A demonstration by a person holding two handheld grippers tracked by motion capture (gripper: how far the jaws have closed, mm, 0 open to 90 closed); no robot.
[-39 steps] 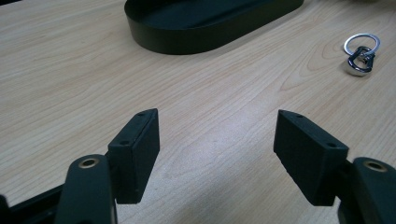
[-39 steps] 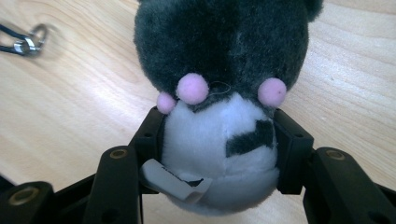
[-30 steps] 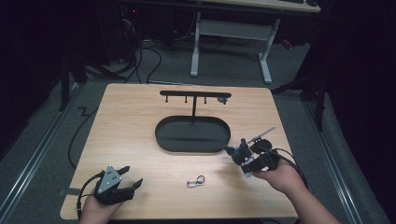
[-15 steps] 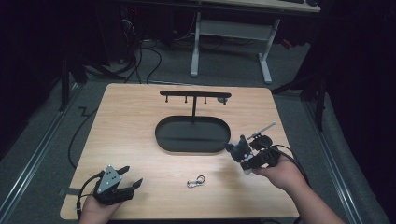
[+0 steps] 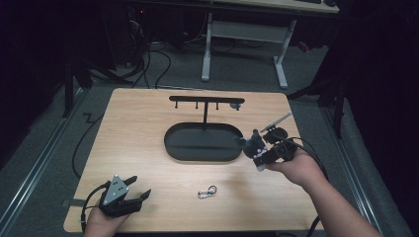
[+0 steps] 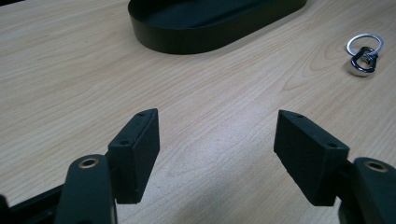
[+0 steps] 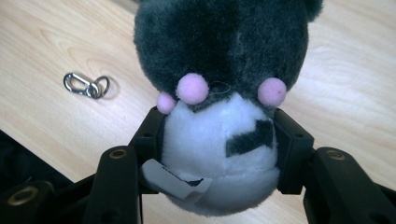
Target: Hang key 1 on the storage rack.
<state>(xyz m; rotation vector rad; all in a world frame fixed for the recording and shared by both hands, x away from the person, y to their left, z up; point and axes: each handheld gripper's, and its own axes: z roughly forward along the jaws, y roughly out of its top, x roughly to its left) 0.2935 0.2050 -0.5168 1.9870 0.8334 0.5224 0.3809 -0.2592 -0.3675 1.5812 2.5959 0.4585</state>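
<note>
The right tongs (image 7: 219, 154) are closed on a plush toy (image 7: 219, 93), jaws pressing both sides of its white belly, with its dark grey head and pink dots above them; a small grey tag hangs from its underside. In the high view the toy (image 5: 251, 144) is held just beside the right end of the black oval tray (image 5: 202, 143). The left tongs (image 6: 215, 154) stand wide apart and empty, low over the desk (image 5: 148, 128), well to the near left of the tray. A metal key clip (image 5: 207, 191) lies on the desk in front of the tray, between the two tongs
</note>
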